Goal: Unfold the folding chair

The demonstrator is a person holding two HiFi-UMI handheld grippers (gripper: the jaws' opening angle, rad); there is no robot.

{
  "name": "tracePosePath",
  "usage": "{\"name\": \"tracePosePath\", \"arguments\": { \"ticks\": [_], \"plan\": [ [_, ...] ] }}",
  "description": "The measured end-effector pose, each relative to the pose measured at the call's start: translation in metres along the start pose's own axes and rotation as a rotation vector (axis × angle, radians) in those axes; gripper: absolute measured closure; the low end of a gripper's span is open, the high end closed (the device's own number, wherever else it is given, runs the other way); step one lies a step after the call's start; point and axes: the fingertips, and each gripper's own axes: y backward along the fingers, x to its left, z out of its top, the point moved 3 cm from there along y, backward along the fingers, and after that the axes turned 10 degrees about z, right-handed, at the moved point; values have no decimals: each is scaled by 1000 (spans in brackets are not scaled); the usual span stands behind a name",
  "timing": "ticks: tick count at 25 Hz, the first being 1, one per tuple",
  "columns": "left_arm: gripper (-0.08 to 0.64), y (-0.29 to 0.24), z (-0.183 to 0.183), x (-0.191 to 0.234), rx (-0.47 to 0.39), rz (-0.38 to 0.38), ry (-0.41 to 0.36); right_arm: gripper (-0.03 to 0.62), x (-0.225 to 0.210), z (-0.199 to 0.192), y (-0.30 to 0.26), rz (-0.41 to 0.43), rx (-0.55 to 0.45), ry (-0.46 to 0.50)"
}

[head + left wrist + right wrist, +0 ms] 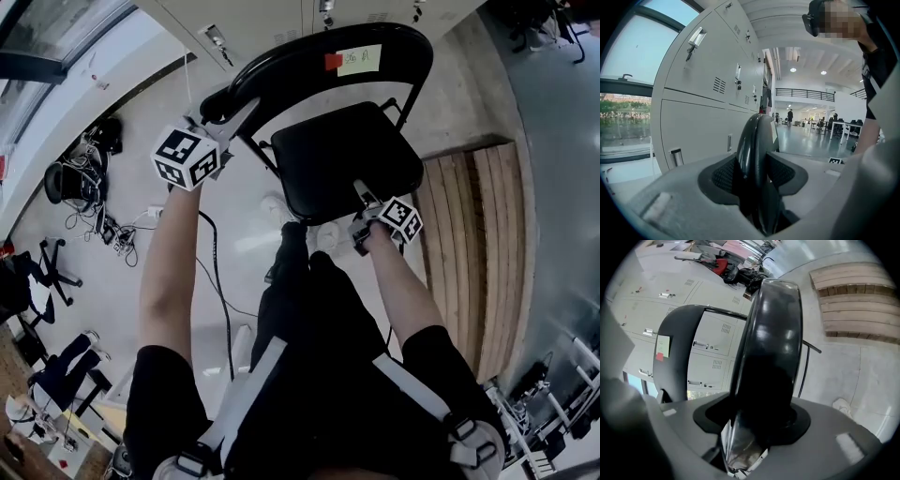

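One folding chair (347, 159) shows at the upper centre of the head view. There are two grippers: the left gripper (221, 111) at upper left and the right gripper (362, 193) at centre. On the chair sit one yellow note (359, 59) and one red tag (334, 62). One wooden platform (478, 234) lies at right.

Writing on the chair (347, 159) note (359, 59) is unreadably small.

right gripper (759, 420) tight on the black chair seat (771, 343), lockers (710, 350) behind
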Motion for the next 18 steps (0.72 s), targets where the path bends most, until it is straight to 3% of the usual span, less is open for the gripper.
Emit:
{"name": "tracePosePath", "arguments": {
  "ticks": [9,18],
  "plan": [
    [377,9,-17,-17,-33,-13,9,344,-54,-19,25,-12,16,-48],
    [377,-2,-32,-12,-47,-27,37,333,-92,-23,32,9,-45,-38]
  ]
}}
